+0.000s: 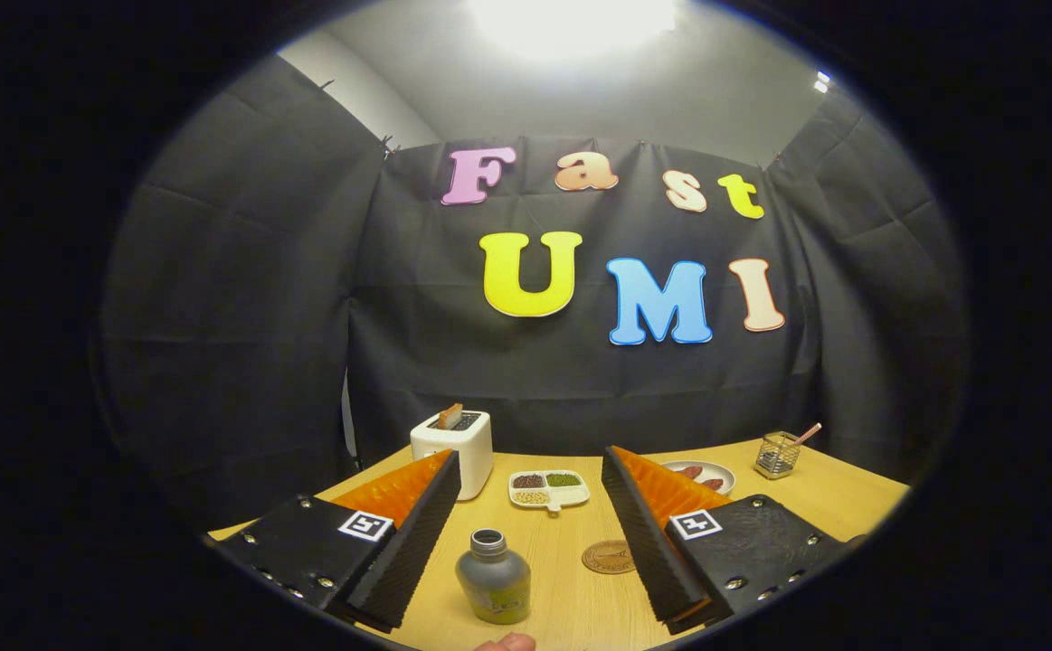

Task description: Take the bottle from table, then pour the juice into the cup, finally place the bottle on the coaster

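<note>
A black-draped booth, a pale wooden table (815,493) under a bright ceiling light: you hold the gripper (530,542) low over the near end of the table, its jaws spread wide and pinching nothing.

Beyond the left finger stands a white toaster (455,448) with a slice of toast (450,416) standing up out of its slot. Between the jaws, nearer the left finger but touching neither, the bottle (493,579) stands upright on the table, short and round-shouldered with a narrow grey neck. It looks like thin plastic with dark liquid inside, so expect modest weight, a smooth, slightly yielding wall and some slosh. The broad body below the shoulder looks the safest place to grip; the neck seems too slim. Whether it is capped cannot be told.

Farther ahead, centred beyond the fingertips, a white divided dish (549,489) holds dark, green and pale grains in separate sections. The round brown coaster (610,556) lies flat just inside the right finger, partly hidden by it and apart from the bottle. Beyond the right finger sits a plate (705,473) with reddish pieces on it, then a wire-mesh holder (777,455) with a thin stick leaning out. A fingertip (507,643) shows just below the bottle.
</note>
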A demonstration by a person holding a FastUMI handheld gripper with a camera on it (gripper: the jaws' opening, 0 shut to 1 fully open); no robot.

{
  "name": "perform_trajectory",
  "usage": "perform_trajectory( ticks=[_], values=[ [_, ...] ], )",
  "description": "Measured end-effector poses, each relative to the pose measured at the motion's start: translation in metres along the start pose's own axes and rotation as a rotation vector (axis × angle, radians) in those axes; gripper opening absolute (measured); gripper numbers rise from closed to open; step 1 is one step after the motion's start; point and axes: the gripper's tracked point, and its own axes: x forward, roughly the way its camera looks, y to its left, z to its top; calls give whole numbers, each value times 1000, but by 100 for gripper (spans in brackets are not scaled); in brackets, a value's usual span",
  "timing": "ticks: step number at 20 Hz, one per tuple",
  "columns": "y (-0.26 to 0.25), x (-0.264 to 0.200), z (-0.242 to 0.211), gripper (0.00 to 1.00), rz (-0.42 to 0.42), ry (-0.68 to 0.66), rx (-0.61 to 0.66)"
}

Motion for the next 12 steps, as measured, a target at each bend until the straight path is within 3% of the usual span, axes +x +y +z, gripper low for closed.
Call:
perform_trajectory(
  ticks=[12],
  values=[
    [23, 24, -85, 96, -22, 121, 23]
  ],
)
